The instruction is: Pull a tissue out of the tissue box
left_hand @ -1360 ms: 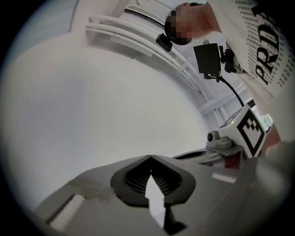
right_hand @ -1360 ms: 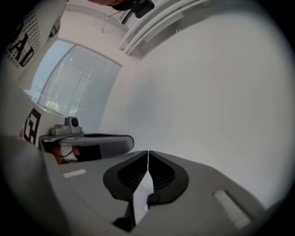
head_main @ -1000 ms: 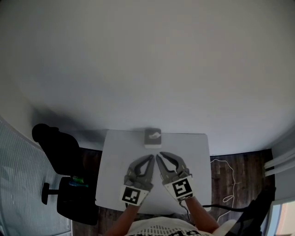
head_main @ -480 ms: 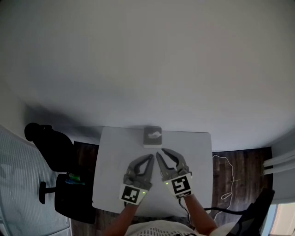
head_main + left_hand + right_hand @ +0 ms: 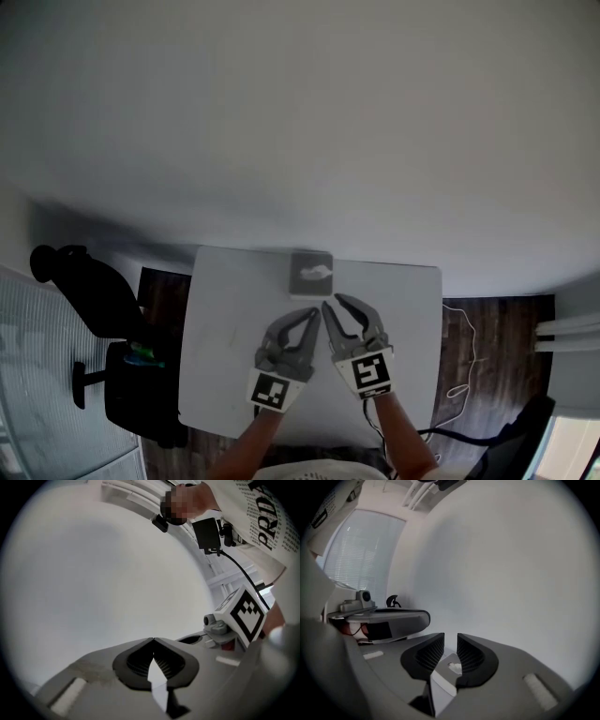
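Observation:
A grey tissue box [image 5: 311,274] with a white tissue [image 5: 317,273] poking from its top stands at the far edge of the white table [image 5: 225,337]. Both grippers hover over the table just in front of the box. My left gripper [image 5: 316,312] is shut, its tips meeting [image 5: 153,639] with nothing between them. My right gripper [image 5: 334,302] is beside it, and its jaws are opening, empty. Through their gap [image 5: 450,641] I see the tissue box [image 5: 446,660] ahead and lower, with its tissue [image 5: 453,667]. The left gripper [image 5: 393,618] shows at that view's left.
A black office chair [image 5: 84,281] and a dark stand [image 5: 136,394] are left of the table on the wood floor. A thin cable [image 5: 466,352] lies on the floor at the right. A plain white wall rises behind the table; window blinds [image 5: 361,550] are off to the side.
Both grippers have sunk and moved forward, closer to the tissue box. The right jaws have spread a little wider. The left jaws stay shut.

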A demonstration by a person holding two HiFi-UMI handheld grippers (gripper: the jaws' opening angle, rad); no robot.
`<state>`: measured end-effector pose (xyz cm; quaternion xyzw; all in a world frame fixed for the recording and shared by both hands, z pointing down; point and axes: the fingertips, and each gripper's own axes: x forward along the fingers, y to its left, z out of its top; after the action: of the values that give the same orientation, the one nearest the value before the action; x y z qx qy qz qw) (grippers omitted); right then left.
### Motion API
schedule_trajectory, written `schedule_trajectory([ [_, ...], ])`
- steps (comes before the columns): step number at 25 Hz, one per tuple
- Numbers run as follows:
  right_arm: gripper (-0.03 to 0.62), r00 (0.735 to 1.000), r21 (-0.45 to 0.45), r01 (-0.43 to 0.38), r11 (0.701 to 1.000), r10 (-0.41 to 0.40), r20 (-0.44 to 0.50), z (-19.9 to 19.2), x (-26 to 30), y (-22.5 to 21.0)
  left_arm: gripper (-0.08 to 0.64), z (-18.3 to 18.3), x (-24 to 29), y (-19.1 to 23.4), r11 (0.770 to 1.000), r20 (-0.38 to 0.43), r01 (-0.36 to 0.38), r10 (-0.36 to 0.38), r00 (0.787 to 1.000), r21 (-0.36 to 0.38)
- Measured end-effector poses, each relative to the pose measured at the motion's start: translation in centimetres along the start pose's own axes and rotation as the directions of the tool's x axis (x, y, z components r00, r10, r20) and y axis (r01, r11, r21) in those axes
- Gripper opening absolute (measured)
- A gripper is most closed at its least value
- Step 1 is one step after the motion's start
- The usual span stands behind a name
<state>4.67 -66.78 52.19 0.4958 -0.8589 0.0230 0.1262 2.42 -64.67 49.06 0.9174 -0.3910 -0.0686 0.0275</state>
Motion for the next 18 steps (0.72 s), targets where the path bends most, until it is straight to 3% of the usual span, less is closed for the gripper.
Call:
schedule_trajectory([
  [18,0.121,0.989,0.028,0.035,0.999,-0.030,-0.143,-10.0,8.1,-3.6,-0.008,-9.4,3.0,5.6,0.998,-0.077,-0.049,0.046,0.996,-0.035],
])
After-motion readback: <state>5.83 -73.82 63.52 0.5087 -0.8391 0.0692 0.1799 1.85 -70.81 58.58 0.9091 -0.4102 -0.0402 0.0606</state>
